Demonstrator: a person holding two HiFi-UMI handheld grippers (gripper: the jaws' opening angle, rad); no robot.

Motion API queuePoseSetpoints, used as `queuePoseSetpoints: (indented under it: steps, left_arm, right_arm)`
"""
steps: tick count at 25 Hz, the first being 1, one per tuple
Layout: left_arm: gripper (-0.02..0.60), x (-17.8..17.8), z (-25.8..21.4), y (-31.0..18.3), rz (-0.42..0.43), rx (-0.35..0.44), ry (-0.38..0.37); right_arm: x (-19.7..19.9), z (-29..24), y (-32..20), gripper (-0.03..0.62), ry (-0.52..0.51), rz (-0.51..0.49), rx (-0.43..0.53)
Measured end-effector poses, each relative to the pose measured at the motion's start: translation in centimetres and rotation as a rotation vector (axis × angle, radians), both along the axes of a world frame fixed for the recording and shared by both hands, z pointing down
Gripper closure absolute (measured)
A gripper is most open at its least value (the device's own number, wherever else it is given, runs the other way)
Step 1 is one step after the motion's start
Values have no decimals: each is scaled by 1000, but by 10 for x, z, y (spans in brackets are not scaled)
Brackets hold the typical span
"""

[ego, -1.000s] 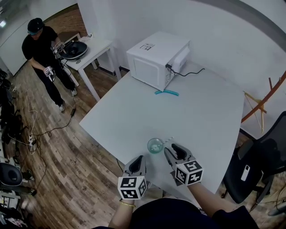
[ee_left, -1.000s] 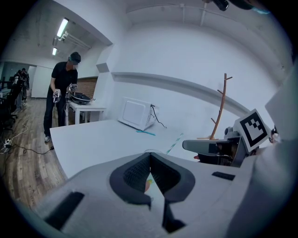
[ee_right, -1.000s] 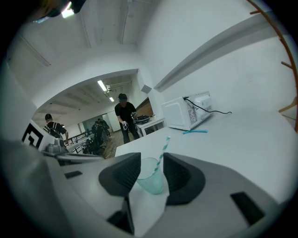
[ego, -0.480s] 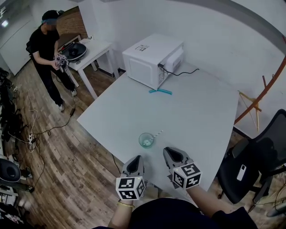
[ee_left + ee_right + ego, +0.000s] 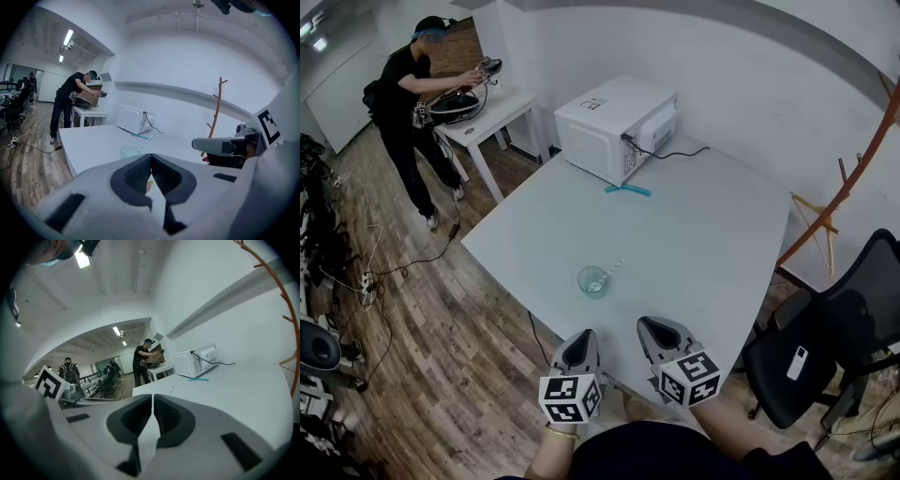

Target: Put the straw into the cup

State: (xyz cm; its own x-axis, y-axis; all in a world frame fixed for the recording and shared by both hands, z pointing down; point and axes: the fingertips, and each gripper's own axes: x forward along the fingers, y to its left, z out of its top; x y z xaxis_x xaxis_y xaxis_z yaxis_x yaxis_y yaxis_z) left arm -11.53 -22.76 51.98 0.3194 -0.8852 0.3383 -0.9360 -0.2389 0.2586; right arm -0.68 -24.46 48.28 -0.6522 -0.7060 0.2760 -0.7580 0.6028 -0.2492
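Status: straw (image 5: 614, 268) stands in cup (image 5: 592, 282); task judged complete.
I hold both grippers clear of it: left gripper (image 5: 581, 339) jaws together, empty; right gripper (image 5: 650, 327) jaws closing, nothing between.

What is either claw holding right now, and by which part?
Nothing. The left claw is shut and empty; the right claw is closing with nothing between its jaws. The straw sits in the cup, apart from both.
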Motion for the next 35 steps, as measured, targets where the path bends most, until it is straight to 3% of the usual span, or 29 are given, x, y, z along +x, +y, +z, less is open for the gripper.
queuePoseSetpoints:
  steps: [13, 35]
  left_arm:
    - [563, 42, -16, 65, 47, 38, -22]
    - [563, 90, -21, 144, 117, 72, -32]
  right_arm:
    - [26, -29, 74, 557, -14, -45, 94]
    - [70, -26, 158, 559, -46, -3, 104]
